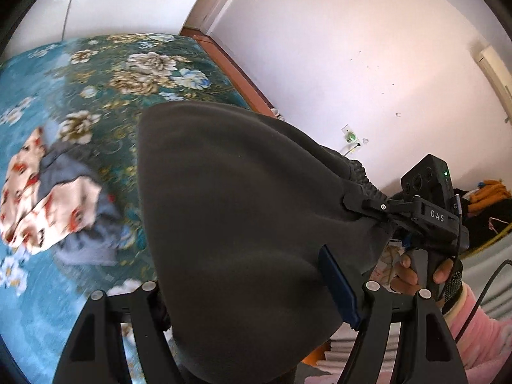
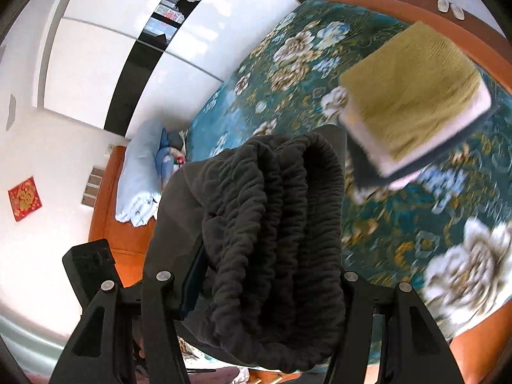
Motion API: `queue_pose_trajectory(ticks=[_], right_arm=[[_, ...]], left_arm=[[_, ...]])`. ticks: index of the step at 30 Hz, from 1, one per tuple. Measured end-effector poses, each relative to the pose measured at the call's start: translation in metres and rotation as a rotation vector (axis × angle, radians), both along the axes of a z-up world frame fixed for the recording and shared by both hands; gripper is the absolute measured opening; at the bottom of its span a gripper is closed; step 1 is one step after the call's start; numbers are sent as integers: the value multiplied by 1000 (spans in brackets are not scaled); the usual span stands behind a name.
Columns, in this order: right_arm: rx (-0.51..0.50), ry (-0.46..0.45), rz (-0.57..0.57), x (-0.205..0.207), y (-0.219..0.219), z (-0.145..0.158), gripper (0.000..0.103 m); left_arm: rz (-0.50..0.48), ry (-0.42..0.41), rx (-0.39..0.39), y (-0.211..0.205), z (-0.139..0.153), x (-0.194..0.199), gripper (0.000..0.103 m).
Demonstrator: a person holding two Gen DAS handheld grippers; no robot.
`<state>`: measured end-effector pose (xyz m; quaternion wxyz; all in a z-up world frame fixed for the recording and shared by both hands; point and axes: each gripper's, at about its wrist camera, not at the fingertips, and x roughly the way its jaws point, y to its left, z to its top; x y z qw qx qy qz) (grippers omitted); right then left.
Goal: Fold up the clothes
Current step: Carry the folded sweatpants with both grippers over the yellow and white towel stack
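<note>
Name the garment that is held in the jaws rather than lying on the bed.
The dark grey garment: both grippers' jaws clamp it, lifted above the bed. The floral-print clothes and the folded yellow-topped stack lie on the bedspread.

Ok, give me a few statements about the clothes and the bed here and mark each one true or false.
1. Both grippers hold the dark grey garment. True.
2. The right gripper grips its gathered elastic waistband. True.
3. The bedspread is plain white. False: it is teal with flowers.
4. A folded stack with a yellow-green top lies on the bed. True.
5. The left gripper is empty. False: it is shut on the garment.
</note>
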<state>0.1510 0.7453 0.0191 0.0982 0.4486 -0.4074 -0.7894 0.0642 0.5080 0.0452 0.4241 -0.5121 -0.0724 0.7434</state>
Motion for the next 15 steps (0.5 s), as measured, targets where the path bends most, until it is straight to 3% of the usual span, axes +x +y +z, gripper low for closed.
queue_pose_trajectory(ticks=[5, 9, 12, 15], right_arm=[[7, 3, 52, -43, 100, -11, 61], [17, -20, 91, -84, 176, -21, 61], [25, -37, 120, -115, 233, -29, 61], [44, -44, 143, -143, 260, -39, 61]], left_arm=[[71, -42, -19, 107, -17, -22, 78], [69, -70, -56, 179, -38, -45, 77], [99, -102, -70, 213, -52, -70, 77], [127, -133, -79, 235, -68, -95, 77]])
